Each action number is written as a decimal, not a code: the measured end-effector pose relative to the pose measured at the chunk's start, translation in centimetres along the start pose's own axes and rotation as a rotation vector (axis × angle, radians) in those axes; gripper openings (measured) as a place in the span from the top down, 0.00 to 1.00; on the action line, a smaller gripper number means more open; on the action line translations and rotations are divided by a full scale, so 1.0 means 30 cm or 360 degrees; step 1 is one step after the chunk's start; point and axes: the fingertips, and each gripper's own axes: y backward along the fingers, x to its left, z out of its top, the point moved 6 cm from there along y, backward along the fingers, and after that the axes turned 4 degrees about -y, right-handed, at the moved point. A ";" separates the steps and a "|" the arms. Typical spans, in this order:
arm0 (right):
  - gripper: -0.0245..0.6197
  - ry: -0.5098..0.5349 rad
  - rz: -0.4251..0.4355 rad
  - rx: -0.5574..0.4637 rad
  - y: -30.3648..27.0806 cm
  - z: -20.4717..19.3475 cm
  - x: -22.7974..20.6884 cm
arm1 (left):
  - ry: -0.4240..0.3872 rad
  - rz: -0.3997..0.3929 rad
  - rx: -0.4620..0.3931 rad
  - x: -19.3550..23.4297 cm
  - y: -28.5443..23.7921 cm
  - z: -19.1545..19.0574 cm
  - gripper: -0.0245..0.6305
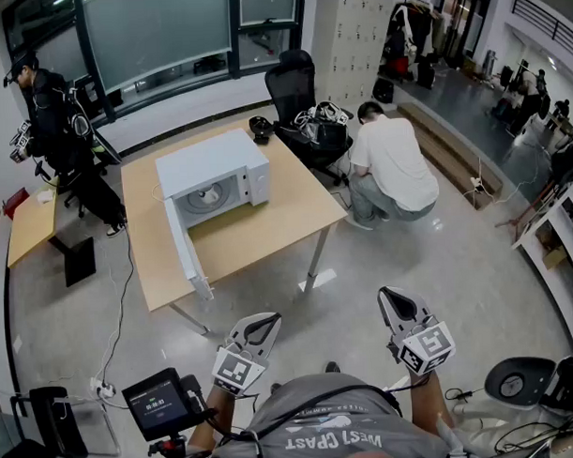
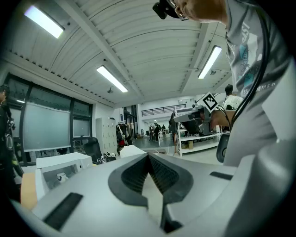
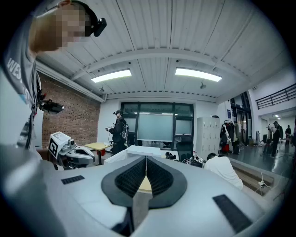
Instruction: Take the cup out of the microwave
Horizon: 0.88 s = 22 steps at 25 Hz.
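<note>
Head view: Both grippers were held low at the person's front, well apart from the table (image 1: 268,247) where the white microwave (image 1: 214,160) stood with its door (image 1: 186,260) swung out toward the person. A small pale shape in the lit cavity read as the cup (image 1: 208,191), too small here to show its handle or how it stood. It lay ahead of both tools and to the left. The left gripper (image 1: 260,326) was the nearer, set just right of the door's free edge, so its line into the opening looked unblocked. The right gripper (image 1: 394,302) sat farther off to the right. A person in a white shirt (image 1: 392,168) crouched by the table's far right corner.

Left gripper view: The left gripper (image 2: 149,155) had its jaws together, tip to tip, with nothing between them. The microwave (image 2: 60,162) showed low at the left, and the cup (image 2: 60,176) stood inside it, off the line of the jaws, so a swing to the left would probably be needed before any reach.

Right gripper view: The right gripper (image 3: 146,158) was likewise closed and empty. The microwave (image 3: 138,150) sat beyond its tips, with no cup to be made out from this side.
</note>
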 end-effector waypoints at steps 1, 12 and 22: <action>0.94 -0.0002 -0.0003 0.0001 0.000 -0.003 -0.002 | -0.0007 -0.0003 -0.0001 0.000 -0.003 -0.001 0.90; 0.94 -0.0004 0.0003 -0.0002 -0.036 -0.024 -0.007 | -0.0029 0.0033 0.0005 0.026 0.005 -0.028 0.90; 0.94 0.0045 0.0120 -0.0031 -0.199 0.006 0.068 | -0.0057 0.0154 0.0011 0.127 0.103 -0.057 0.90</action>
